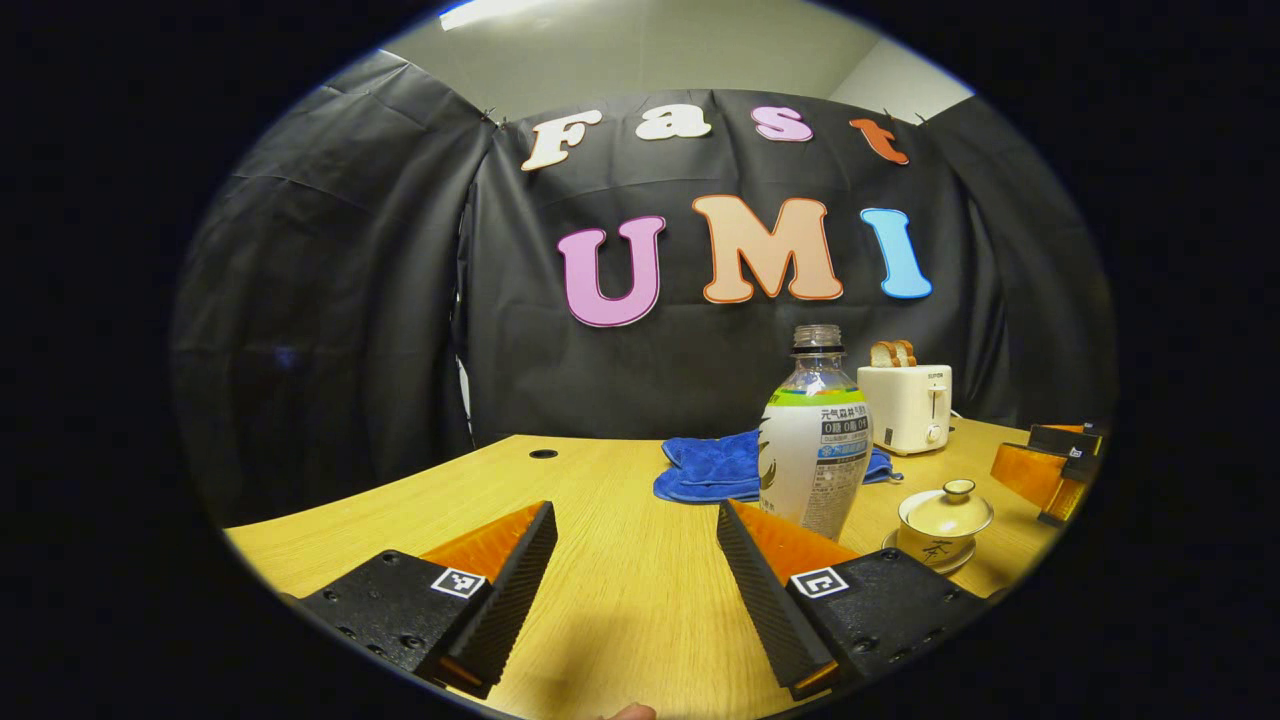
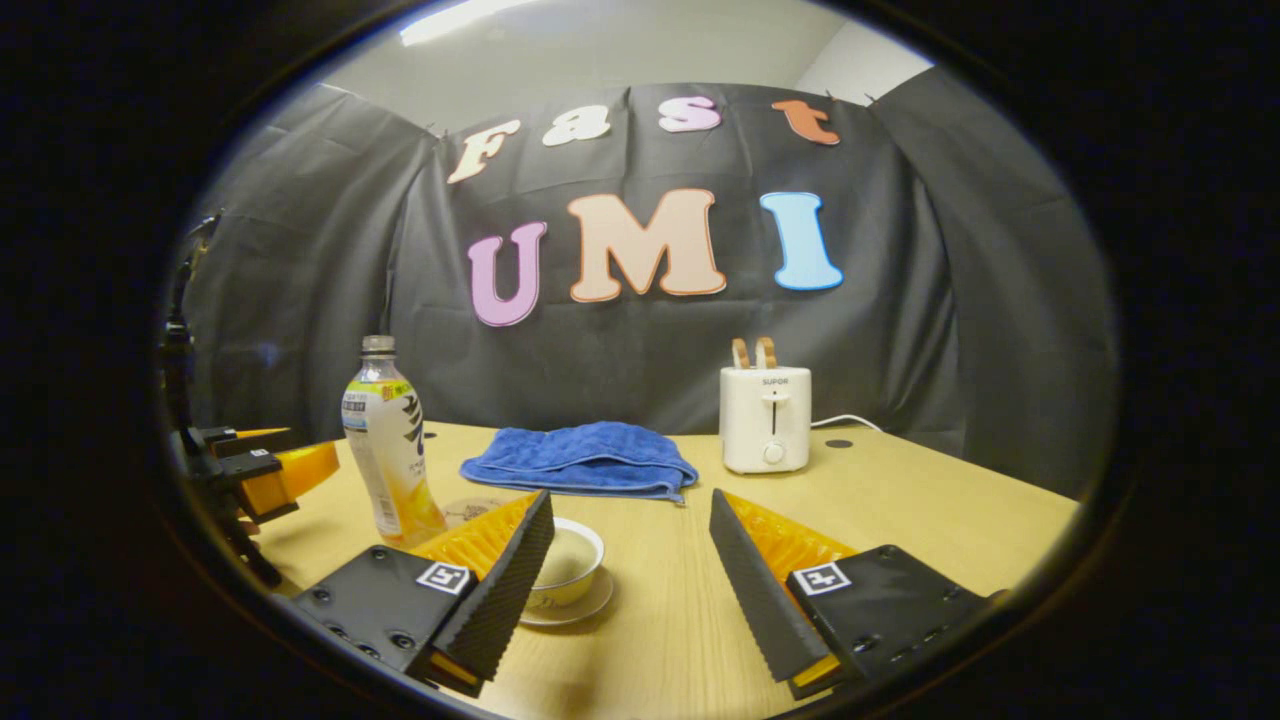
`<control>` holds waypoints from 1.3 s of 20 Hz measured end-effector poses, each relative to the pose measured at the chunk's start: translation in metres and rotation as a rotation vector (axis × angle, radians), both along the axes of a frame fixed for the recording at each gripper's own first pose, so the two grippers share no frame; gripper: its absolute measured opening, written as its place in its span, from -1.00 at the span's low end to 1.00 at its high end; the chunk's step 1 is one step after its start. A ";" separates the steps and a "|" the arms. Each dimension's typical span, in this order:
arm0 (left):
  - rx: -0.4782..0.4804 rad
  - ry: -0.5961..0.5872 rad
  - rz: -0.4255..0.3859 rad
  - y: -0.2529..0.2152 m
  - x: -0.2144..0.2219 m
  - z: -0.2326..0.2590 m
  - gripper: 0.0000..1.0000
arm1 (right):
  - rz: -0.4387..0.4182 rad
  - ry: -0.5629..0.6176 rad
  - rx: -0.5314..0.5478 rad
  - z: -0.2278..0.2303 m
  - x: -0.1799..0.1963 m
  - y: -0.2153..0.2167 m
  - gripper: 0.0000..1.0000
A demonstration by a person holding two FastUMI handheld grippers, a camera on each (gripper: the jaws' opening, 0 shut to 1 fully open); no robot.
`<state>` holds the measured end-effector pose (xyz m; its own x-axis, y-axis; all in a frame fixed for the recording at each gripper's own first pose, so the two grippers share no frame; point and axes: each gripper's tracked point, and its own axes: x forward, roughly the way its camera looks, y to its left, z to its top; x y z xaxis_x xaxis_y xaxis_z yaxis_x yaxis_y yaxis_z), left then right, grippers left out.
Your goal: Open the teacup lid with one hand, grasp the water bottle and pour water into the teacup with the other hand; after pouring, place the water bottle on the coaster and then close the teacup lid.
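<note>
Plainly, both sets of tongs are spread wide and hold nothing: the left tongs (image 1: 635,575) hang low over bare wood at the near part of the bench (image 1: 620,600), and the right tongs (image 2: 630,570) hover just above it with the teacup (image 2: 566,570) partly hidden behind their left finger. In the left gripper view the teacup (image 1: 942,528) sits on its saucer with the lid (image 1: 946,508) on, the knob upright, just beside the water bottle (image 1: 815,440), which stands upright with no cap on its neck. That pairing seems deliberate, since a short tilt of the bottle would reach the cup. In the right gripper view a round shape that is likely the coaster (image 2: 470,510) lies flat on the bench just by the bottle's base, but it is partly covered by the finger and cannot be confirmed. The blue towel (image 2: 580,458) lies folded behind these, and the toaster (image 2: 766,418) stands farther back with its cord trailing toward the far edge, both well apart from the work. Judging by the closed cup, the task is at its start. There is open bench in front of each gripper; the tighter spot is between bottle and cup, where the two grippers would meet, and the bench's curved near edge lies close under both.
</note>
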<state>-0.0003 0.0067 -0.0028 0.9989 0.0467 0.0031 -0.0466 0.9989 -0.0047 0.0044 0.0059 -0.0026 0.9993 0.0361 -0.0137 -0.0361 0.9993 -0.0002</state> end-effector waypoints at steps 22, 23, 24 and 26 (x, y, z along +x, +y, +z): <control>-0.002 0.000 -0.003 -0.001 0.000 -0.001 0.89 | 0.179 0.113 -0.140 -0.014 0.025 0.072 0.80; -0.002 0.000 -0.003 -0.001 0.001 -0.001 0.89 | 0.188 0.124 -0.141 -0.014 0.025 0.075 0.76; -0.002 -0.001 -0.003 -0.001 0.001 -0.001 0.89 | 0.196 0.137 -0.141 -0.020 0.025 0.076 0.73; -0.002 -0.001 -0.003 -0.001 0.000 -0.002 0.89 | 0.190 0.158 -0.162 -0.026 0.025 0.075 0.66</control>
<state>0.0000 0.0061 -0.0043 0.9990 0.0435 0.0036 -0.0434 0.9990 -0.0072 0.0296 0.0811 -0.0291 0.9599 0.2066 -0.1894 -0.2344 0.9623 -0.1383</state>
